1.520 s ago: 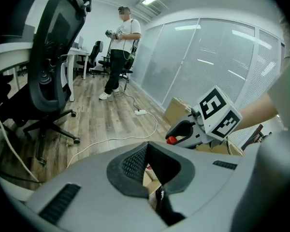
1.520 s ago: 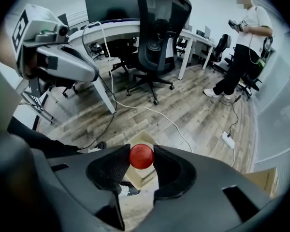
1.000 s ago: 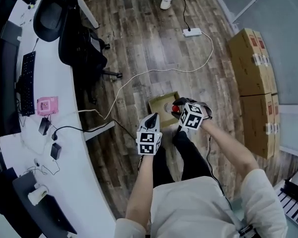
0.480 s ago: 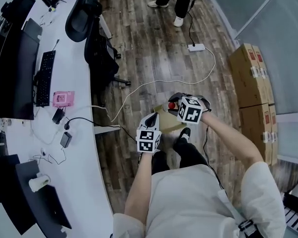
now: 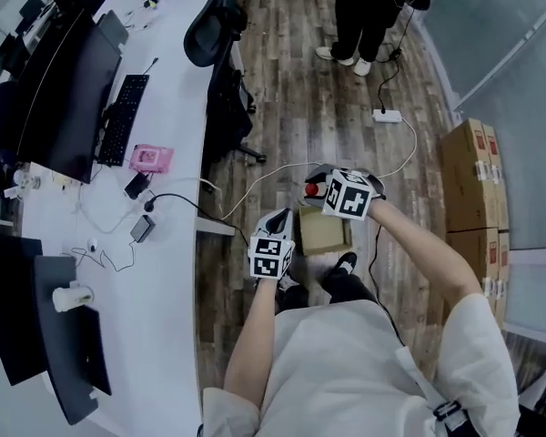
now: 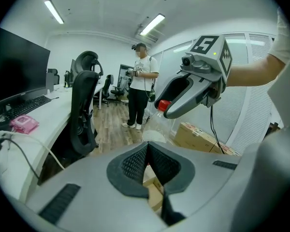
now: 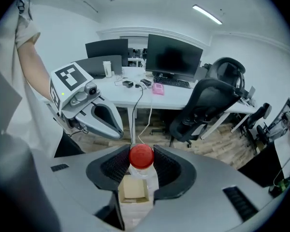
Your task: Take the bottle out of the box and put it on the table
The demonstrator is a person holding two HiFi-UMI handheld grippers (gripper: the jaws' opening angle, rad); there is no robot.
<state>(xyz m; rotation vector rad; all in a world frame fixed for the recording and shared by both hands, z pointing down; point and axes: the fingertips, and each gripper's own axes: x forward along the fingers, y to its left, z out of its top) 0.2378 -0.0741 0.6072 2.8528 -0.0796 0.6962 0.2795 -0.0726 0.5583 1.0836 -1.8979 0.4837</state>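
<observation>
The clear plastic bottle [image 5: 312, 189] is held in the air by the right gripper [image 7: 141, 167]. Its fingers [image 7: 115, 165] are clamped on the neck just under the red cap [image 7: 141, 156]. It hangs above the open cardboard box [image 5: 326, 235], which stands on the wooden floor, and no part of it touches the box. The white surface [image 5: 164, 317] lies well apart, to the person's left.

The left gripper [image 6: 148, 153] is carried beside the right one, its fingers pressed together with nothing between them.

The bottle is judged to be light and thin-walled, and no liquid can be made out in it. The body would probably cave under a firm squeeze and slide on its smooth sides. The neck below the cap is taken to be the stiffest place to hold, and the cap rim stops it slipping down.

The long axis runs close to vertical, with the cap up at the fingers and the base down towards the box. In the left gripper view a slight lean is seen. The base would need to be levelled before it is stood on the surface.
</observation>
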